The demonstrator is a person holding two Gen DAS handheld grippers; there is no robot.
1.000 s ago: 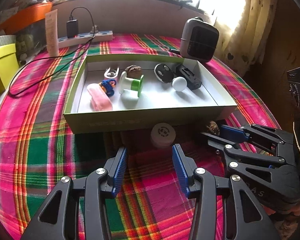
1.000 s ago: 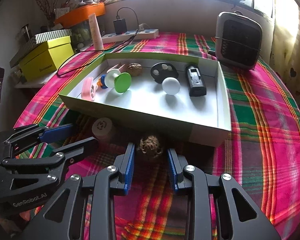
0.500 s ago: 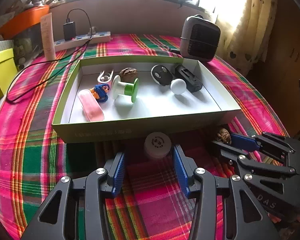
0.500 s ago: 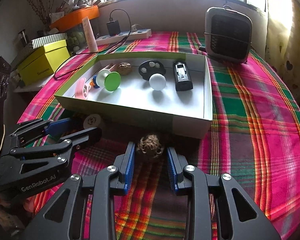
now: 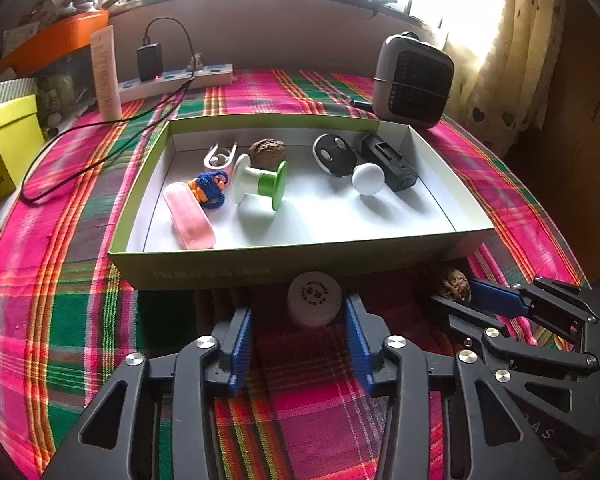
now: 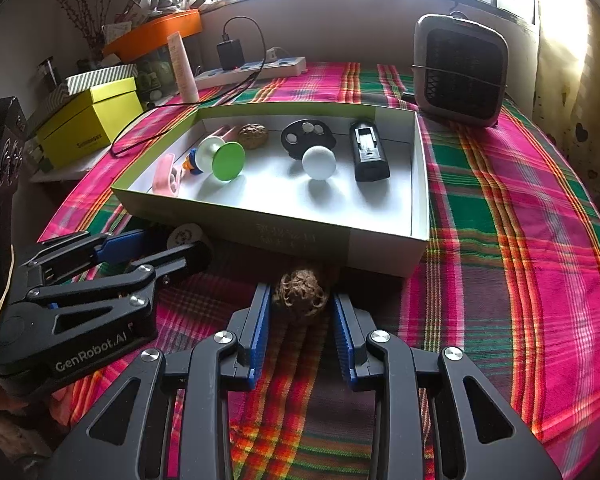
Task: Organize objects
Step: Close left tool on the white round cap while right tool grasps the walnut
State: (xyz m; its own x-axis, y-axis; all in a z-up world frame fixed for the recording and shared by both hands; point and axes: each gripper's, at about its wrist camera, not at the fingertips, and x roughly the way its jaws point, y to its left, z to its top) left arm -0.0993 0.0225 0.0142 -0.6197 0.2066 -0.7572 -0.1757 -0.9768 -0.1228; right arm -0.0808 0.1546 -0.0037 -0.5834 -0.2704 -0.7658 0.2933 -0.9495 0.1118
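Observation:
A small white round jar (image 5: 315,298) stands on the plaid cloth just in front of the green box tray (image 5: 204,272). It sits between the tips of my left gripper (image 5: 298,318), whose jaws are closing: the right pad is at its side, the left pad still apart. My right gripper (image 6: 300,310) is shut on a brown walnut (image 6: 300,294) resting on the cloth by the tray's (image 6: 308,236) near wall. The right wrist view shows the left gripper (image 6: 172,246) at the left, around the jar (image 6: 186,235). From the left wrist, the right gripper (image 5: 456,294) and walnut (image 5: 454,282) show at the right.
The tray holds a pink case (image 5: 188,216), a blue cord toy (image 5: 210,190), a green-and-white spool (image 5: 260,184), another walnut (image 5: 267,151), a black disc (image 5: 332,152), a white ball (image 5: 368,178) and a black device (image 5: 388,162). Behind stand a heater (image 5: 412,80), a power strip (image 5: 176,80) and a yellow box (image 6: 92,118).
My left gripper has come forward so the white jar now lies between its tips, and its jaws have narrowed. The right gripper stays shut on the walnut.

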